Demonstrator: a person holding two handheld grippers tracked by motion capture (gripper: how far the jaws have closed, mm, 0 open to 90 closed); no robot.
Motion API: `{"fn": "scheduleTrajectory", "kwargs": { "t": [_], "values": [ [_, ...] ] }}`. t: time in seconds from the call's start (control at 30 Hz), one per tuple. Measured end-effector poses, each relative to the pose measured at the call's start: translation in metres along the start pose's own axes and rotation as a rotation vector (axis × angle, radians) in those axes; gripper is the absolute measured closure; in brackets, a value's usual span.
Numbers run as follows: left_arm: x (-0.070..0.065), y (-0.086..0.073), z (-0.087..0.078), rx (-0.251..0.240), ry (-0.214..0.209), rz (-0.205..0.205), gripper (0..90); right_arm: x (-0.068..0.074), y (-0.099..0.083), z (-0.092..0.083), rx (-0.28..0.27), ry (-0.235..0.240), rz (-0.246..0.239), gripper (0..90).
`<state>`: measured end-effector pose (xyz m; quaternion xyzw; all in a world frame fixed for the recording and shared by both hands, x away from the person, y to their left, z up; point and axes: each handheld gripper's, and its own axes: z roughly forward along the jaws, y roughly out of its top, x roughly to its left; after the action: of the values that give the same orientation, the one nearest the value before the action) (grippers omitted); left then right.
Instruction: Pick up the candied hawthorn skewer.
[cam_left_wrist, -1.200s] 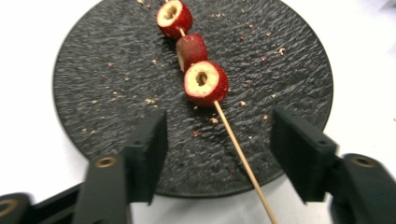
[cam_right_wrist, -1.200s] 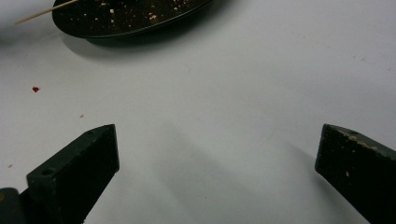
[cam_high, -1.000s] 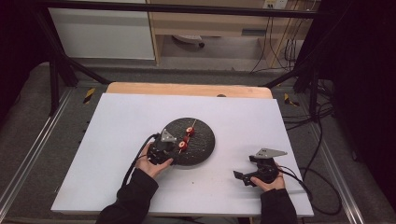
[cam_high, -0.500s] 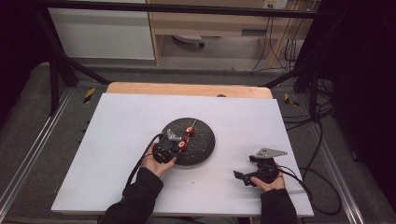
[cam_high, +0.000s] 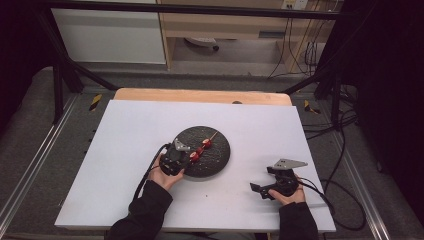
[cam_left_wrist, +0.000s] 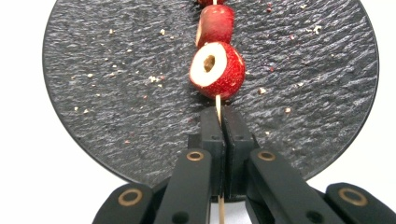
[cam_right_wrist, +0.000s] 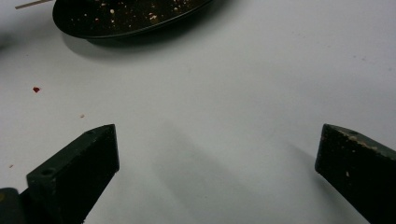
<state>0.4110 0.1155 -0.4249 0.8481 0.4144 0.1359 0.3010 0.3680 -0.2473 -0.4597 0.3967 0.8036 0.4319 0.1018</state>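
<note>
A round black slate plate (cam_high: 216, 150) lies mid-table. On it rests a thin wooden skewer (cam_left_wrist: 218, 103) threaded with red fruit pieces (cam_left_wrist: 217, 71), the nearest one cut open to a pale inside. My left gripper (cam_left_wrist: 222, 121) reaches over the plate's near-left rim, and its jaws have just been closing. They now press together on the skewer's bare stick just below the nearest fruit. In the high view the left gripper (cam_high: 186, 159) sits at the skewer (cam_high: 202, 146). My right gripper (cam_high: 257, 190) rests on the table to the right, jaws wide apart with nothing between them (cam_right_wrist: 217, 154).
Crumbs and red flecks dot the plate (cam_left_wrist: 116, 93) and the white table (cam_right_wrist: 36, 89) beside it. The plate's rim (cam_right_wrist: 121, 16) shows at the top left of the right gripper view. A cable trails from each gripper toward the table's near edge.
The left hand has edged slightly toward the near rim of the plate. The right hand and its gripper have kept still.
</note>
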Motion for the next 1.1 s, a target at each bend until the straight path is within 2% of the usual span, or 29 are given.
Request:
{"fn": "scheduleTrajectory", "kwargs": {
  "t": [0.23, 0.57, 0.87, 1.1],
  "values": [
    [0.005, -0.006, -0.010, -0.058, -0.006, -0.002, 88.0, 0.000, 0.000, 0.000, 0.001, -0.001, 0.002, 0.6],
    [0.010, -0.019, -0.028, -0.157, -0.052, -0.004, 88.0, 0.000, 0.000, 0.000, 0.000, -0.001, 0.008, 0.7],
    [0.013, -0.036, -0.043, -0.216, -0.090, 0.011, 88.0, 0.000, 0.001, 0.000, -0.015, 0.004, 0.018, 0.9],
    [0.014, -0.050, -0.054, -0.249, -0.120, 0.024, 88.0, 0.007, 0.006, 0.003, -0.014, 0.012, 0.003, 0.7]
  ]
}}
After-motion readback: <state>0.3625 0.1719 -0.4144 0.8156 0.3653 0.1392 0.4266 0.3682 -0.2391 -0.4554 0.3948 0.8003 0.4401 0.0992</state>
